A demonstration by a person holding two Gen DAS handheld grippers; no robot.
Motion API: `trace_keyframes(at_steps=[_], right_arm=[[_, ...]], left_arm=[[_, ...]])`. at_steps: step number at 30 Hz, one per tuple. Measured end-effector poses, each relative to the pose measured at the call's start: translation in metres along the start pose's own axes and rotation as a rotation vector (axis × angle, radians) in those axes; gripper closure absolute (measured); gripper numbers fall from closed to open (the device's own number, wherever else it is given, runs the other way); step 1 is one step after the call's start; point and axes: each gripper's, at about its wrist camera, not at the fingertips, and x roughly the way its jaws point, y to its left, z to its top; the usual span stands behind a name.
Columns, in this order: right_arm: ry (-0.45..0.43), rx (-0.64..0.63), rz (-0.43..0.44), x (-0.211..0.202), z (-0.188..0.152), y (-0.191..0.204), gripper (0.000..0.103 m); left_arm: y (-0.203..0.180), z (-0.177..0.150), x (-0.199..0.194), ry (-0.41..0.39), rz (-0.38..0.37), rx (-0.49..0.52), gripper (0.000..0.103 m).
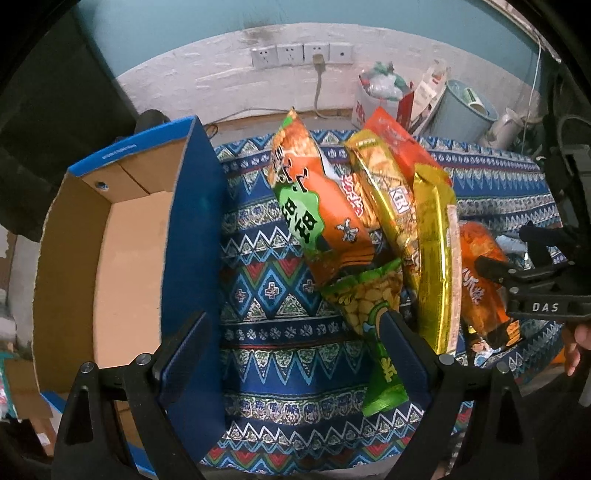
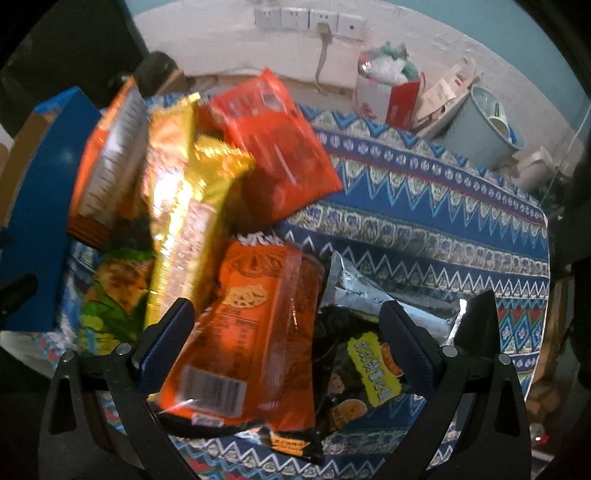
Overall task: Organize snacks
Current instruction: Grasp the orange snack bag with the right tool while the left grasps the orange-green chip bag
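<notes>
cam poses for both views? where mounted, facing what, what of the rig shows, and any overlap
Left wrist: on left gripper, steeply down at cardboard box and patterned cloth; own open fingers, right gripper at the edge.
Right wrist: on right gripper, down at orange packet; own open fingers.
Shared: gold packet, wall sockets.

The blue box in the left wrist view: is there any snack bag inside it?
No. The box shows only its bare brown cardboard floor and walls, and all snack bags lie on the patterned cloth beside it.
</notes>
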Motion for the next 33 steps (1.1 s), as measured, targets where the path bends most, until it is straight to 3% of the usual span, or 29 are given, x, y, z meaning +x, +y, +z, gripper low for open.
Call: trace_keyframes(at_steps=[6, 9, 10, 14, 24, 33], right_arm=[[0.055, -0.015, 0.02, 0.023, -0.002, 0.002, 0.009], [0.078, -0.038, 0.062, 0.033, -0.005, 0.007, 0.025], [0.085, -0.04, 0.084, 0.035, -0.006, 0.008, 0.035], [0.059, -0.045, 0.097, 0.031, -0.007, 0.007, 0.049], [-0.07, -0.032, 0.073, -0.013, -0.006, -0.009, 0.05], [-0.153, 0.036, 0.085, -0.024, 0.017, -0.041, 0.05]], left_arm=[[0.001, 0.008, 0.012, 0.035, -0.013, -0.017, 0.01], [0.001, 0.015, 0.015, 0.034, -0.019, -0.023, 0.01], [0.001, 0.019, 0.015, 0.035, -0.02, -0.029, 0.01], [0.002, 0.031, 0.018, 0.037, -0.037, -0.053, 0.01], [-0.002, 0.061, 0.035, 0.049, -0.054, -0.104, 0.01], [-0.003, 0.085, 0.066, 0.078, -0.025, -0.15, 0.01]])
